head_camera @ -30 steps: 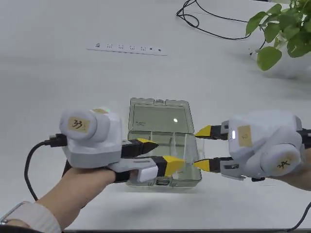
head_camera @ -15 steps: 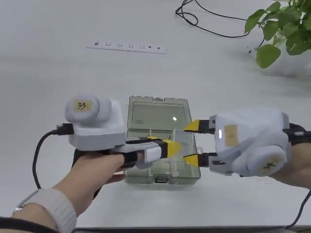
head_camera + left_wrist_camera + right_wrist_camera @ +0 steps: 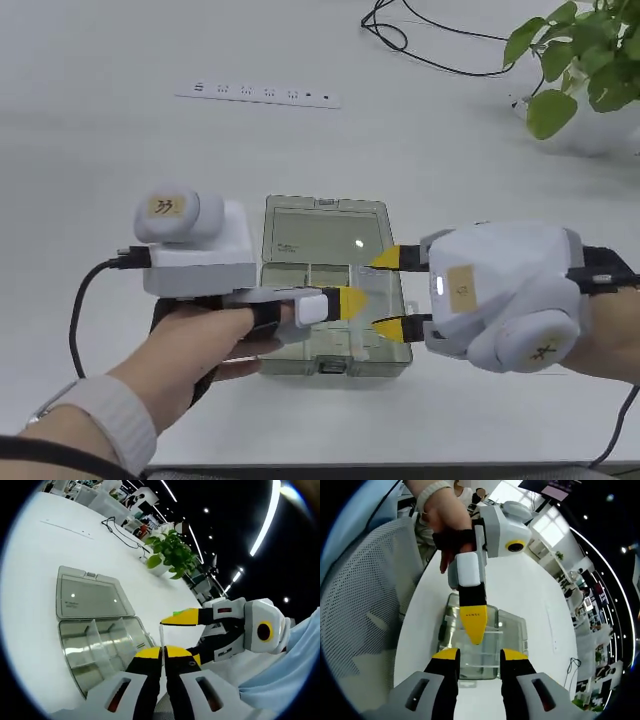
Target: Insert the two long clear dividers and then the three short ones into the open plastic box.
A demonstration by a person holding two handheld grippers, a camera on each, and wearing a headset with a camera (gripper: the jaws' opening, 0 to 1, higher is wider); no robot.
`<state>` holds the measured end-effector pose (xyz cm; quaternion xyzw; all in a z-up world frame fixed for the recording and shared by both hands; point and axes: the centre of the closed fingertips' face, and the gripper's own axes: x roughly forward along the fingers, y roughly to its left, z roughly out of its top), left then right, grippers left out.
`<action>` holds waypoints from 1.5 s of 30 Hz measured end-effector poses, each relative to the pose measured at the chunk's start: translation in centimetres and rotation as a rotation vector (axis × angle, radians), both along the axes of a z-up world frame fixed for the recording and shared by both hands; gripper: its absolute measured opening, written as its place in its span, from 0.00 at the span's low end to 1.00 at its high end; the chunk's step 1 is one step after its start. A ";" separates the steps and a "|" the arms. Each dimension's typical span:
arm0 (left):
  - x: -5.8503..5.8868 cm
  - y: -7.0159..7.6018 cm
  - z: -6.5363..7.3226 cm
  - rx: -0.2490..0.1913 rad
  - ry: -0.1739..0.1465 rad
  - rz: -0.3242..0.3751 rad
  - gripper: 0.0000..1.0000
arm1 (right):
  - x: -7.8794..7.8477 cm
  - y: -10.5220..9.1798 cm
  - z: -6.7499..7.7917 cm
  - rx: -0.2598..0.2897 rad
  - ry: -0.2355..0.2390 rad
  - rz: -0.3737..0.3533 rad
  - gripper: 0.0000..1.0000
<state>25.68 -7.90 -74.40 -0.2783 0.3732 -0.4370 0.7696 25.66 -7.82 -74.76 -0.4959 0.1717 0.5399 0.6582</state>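
Observation:
The clear plastic box (image 3: 300, 352) lies open near the table's front edge, its lid (image 3: 325, 232) flat behind it. Clear dividers (image 3: 93, 631) stand inside it. My left gripper (image 3: 352, 300) reaches in from the left over the box. In the left gripper view, my left gripper (image 3: 162, 652) is shut on a thin clear divider (image 3: 161, 635) standing on edge between the tips. My right gripper (image 3: 387, 292) comes from the right, open, its yellow fingertips (image 3: 388, 259) over the box's right side. Seen from my right gripper (image 3: 479, 655), the left one's tip hangs above the box (image 3: 512, 625).
A white power strip (image 3: 258, 96) lies further back, with a black cable (image 3: 430, 50) beyond it. A potted plant (image 3: 585, 60) stands at the back right. The table edge (image 3: 400, 465) runs close in front of the box. A grey mesh chair (image 3: 370, 605) stands beside the table.
My left gripper has rolled and moved right, out over the box, with the divider in it. My right gripper has shifted left, closer to the box.

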 end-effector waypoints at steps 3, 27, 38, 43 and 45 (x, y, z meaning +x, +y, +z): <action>-0.1 0.0 0.0 -0.008 0.018 -0.005 0.00 | -0.1 0.1 0.1 -0.013 -0.018 0.026 0.32; -3.8 0.5 0.3 0.054 -0.261 -0.295 0.00 | -3.0 -0.6 3.7 0.090 0.544 -0.042 0.26; -6.1 0.0 1.0 0.068 -0.422 -0.449 0.00 | -5.4 -0.7 1.9 -0.002 0.729 -0.023 0.12; -6.6 -0.1 1.3 0.056 -0.477 -0.485 0.00 | -6.4 -0.2 1.7 -0.021 0.775 -0.003 0.08; -6.8 -0.1 1.3 0.059 -0.488 -0.491 0.00 | -6.8 -0.1 1.6 -0.028 0.792 0.006 0.06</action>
